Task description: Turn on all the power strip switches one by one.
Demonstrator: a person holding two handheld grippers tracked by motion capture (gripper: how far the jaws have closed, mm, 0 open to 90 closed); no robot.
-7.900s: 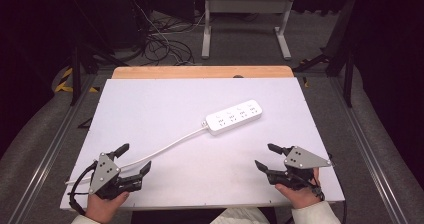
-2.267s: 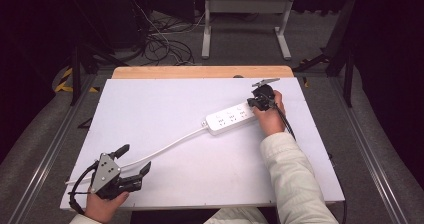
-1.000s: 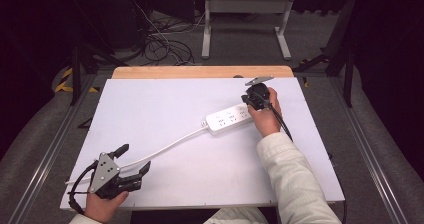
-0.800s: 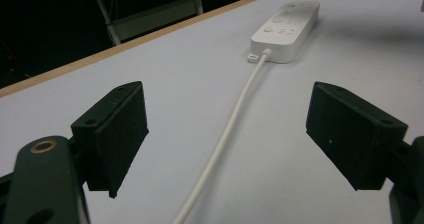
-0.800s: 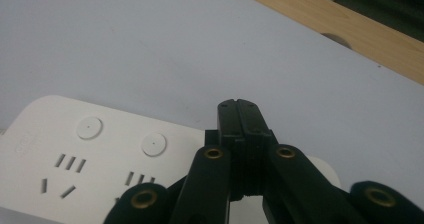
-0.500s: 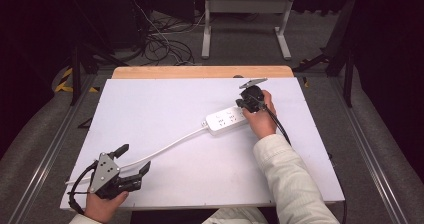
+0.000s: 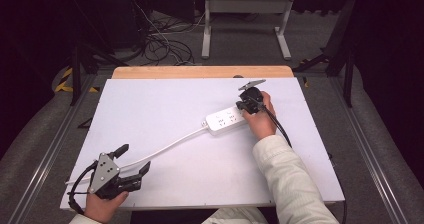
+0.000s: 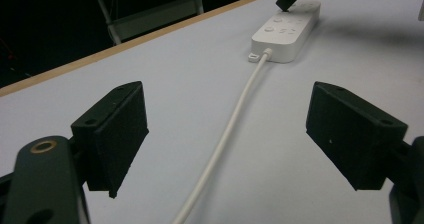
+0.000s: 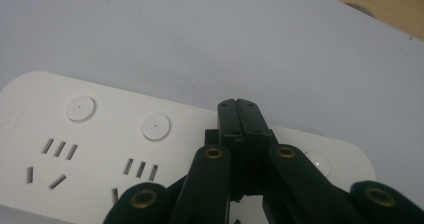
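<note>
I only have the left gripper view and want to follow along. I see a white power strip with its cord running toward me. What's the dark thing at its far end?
Observer: That's the right gripper, held in the person's right hand, over the power strip.
Operator: Open or shut?
Observer: Shut; the right gripper view shows both jaws pressed together, nothing between them.
Operator: Where is it aimed?
Observer: Its tip sits over the strip's top, near a round button at the end away from the cord.

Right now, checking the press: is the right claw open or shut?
Shut: the right claw has both jaws pressed together over the power strip.
</note>
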